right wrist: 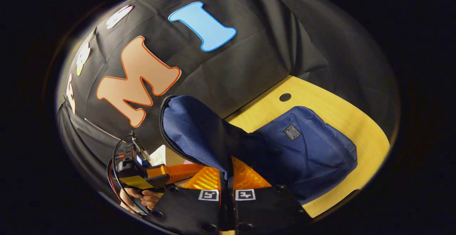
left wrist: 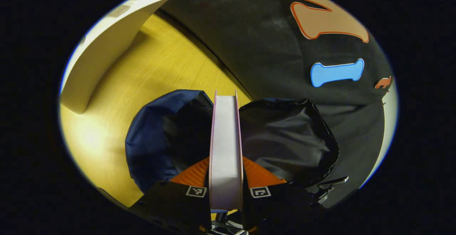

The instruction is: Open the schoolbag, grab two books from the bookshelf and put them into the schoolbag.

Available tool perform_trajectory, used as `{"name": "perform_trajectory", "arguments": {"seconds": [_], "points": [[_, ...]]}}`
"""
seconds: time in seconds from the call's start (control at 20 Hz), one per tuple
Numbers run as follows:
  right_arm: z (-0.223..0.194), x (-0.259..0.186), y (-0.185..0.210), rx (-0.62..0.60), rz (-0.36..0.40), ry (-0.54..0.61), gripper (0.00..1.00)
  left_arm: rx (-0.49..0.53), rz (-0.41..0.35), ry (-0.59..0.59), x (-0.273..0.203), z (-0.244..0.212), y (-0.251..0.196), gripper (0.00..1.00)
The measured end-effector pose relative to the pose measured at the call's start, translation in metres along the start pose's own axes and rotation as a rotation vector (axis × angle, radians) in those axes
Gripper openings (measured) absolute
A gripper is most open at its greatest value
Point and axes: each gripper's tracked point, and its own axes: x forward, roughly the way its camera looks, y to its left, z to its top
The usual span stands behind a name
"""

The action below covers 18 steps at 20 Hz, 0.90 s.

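The wooden table [right wrist: 331, 114] carries the blue schoolbag [right wrist: 306, 149], lying toward four o'clock in the right gripper view. A white bookshelf [left wrist: 107, 46] stands at ten o'clock in the left gripper view. The left gripper [left wrist: 226, 188] clamps a book [left wrist: 226, 146] upright over the bag's opening. The right gripper [right wrist: 227, 192], jaws nearly closed, seems to pinch the bag's flap [right wrist: 199, 131].

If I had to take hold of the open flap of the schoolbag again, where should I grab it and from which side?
Probably the free edge of the flap, beside its zipper track, coming from the table side as the right tool does now. The flap stands up as thin cloth, so two fingers can pinch it flat, leaving the opening free for the book in the left tool.
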Motion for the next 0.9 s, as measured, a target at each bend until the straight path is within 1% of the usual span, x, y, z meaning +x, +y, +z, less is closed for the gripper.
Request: {"name": "perform_trajectory", "arguments": {"seconds": [0.1,0.25,0.3,0.4,0.45,0.5,0.7,0.75,0.85,0.9], "points": [[0.000,0.001,0.000,-0.007,0.004,0.003,0.03,-0.034,-0.010,0.009,0.008,-0.010,0.002,0.30],[-0.003,0.004,0.002,-0.005,0.009,0.004,0.05,-0.101,-0.012,0.016,0.023,-0.024,0.004,0.30],[-0.003,0.004,0.003,0.000,0.013,0.005,0.03,-0.114,-0.017,0.013,0.027,-0.026,0.005,0.30],[-0.001,0.004,0.001,-0.006,0.016,0.004,0.03,-0.119,-0.029,0.002,0.032,-0.030,0.004,0.31],[-0.002,0.004,0.003,-0.009,0.018,0.004,0.02,-0.120,-0.034,-0.006,0.033,-0.030,0.004,0.29],[-0.001,0.003,0.002,-0.011,0.019,0.002,0.01,-0.124,-0.038,-0.013,0.037,-0.032,0.004,0.30],[0.000,0.005,0.003,-0.010,0.021,0.003,0.04,-0.163,-0.060,-0.026,0.048,-0.040,0.003,0.30],[0.000,0.005,0.004,-0.012,0.018,0.000,0.03,-0.165,-0.060,-0.024,0.049,-0.041,0.004,0.30],[0.000,0.005,0.005,-0.004,0.018,-0.002,0.02,-0.149,-0.058,-0.017,0.049,-0.038,0.005,0.31],[0.001,0.005,0.004,0.002,0.015,-0.002,0.01,-0.120,-0.043,0.003,0.049,-0.041,0.008,0.33]]}}
